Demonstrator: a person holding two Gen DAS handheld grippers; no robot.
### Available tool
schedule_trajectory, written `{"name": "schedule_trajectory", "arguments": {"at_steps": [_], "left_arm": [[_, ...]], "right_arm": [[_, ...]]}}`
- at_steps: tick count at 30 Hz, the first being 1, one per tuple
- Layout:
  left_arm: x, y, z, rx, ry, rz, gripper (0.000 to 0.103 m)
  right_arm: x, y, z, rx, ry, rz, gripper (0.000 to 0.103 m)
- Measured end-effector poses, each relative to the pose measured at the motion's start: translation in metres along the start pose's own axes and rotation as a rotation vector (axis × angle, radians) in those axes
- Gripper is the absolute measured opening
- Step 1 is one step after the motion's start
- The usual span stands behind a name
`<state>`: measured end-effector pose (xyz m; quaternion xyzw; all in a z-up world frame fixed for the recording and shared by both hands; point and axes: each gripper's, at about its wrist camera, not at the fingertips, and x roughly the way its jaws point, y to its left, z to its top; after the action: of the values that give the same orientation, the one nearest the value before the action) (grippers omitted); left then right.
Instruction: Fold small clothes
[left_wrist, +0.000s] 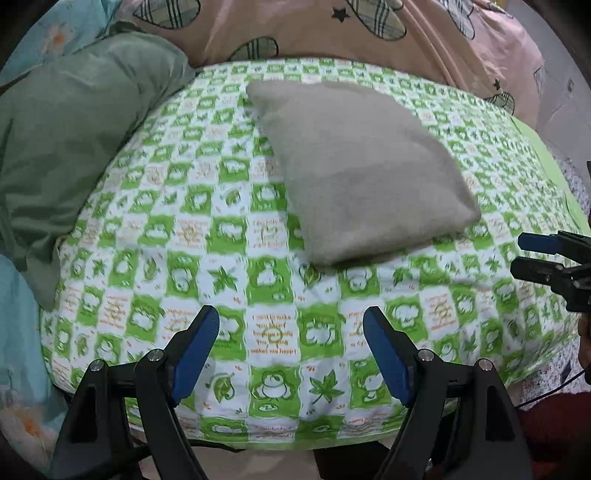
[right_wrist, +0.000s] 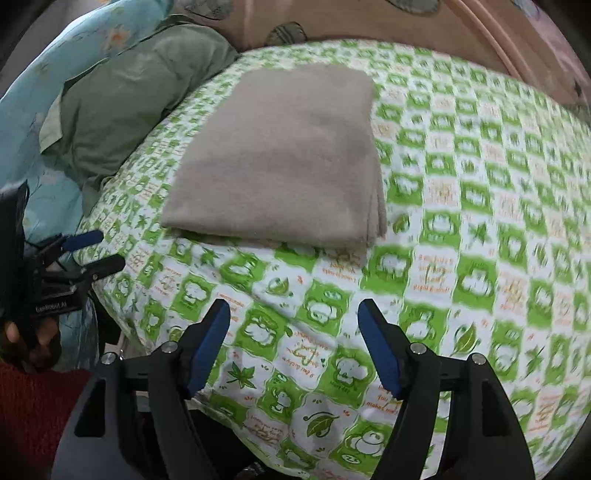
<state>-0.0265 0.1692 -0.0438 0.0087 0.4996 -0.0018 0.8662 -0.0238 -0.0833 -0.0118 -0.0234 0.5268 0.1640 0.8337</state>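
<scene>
A grey garment (left_wrist: 362, 166) lies folded into a flat rectangle on the green-and-white patterned sheet (left_wrist: 236, 280). It also shows in the right wrist view (right_wrist: 280, 158), with stacked layer edges at its near right corner. My left gripper (left_wrist: 291, 317) is open and empty, held above the sheet short of the garment's near edge. My right gripper (right_wrist: 293, 310) is open and empty, also above the sheet short of the garment. Each gripper shows at the edge of the other's view, the right one (left_wrist: 524, 254) and the left one (right_wrist: 107, 249).
A crumpled green garment (left_wrist: 70, 140) lies at the left of the sheet, also in the right wrist view (right_wrist: 125, 96). Light blue floral bedding (right_wrist: 77, 55) is behind it and pink patterned bedding (left_wrist: 332, 33) runs along the far side. The sheet's near edge (left_wrist: 258, 439) drops off below the grippers.
</scene>
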Motion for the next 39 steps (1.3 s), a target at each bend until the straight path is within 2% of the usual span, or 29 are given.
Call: {"name": "schedule_trajectory", "arguments": {"at_steps": [5, 15, 21, 28, 39], "left_arm": [[-0.013, -0.002, 0.016, 0.014, -0.023, 0.015, 0.086], [0.001, -0.014, 0.029, 0.053, 0.018, 0.14, 0.086], [0.003, -0.014, 0.039, 0.057, 0.005, 0.136, 0.086], [-0.001, -0.014, 0.061, 0.047, -0.026, 0.135, 0.086], [0.004, -0.016, 0.079, 0.016, -0.02, 0.136, 0.086]], "right_arm": [[-0.019, 0.008, 0.013, -0.052, -0.062, 0.004, 0.086], [0.0, 0.003, 0.012, -0.04, -0.015, 0.006, 0.086], [0.006, -0.007, 0.018, 0.009, -0.014, 0.022, 0.086], [0.003, -0.022, 0.041, 0.059, -0.047, 0.032, 0.086], [0.006, -0.023, 0.068, 0.051, -0.066, 0.037, 0.086]]}}
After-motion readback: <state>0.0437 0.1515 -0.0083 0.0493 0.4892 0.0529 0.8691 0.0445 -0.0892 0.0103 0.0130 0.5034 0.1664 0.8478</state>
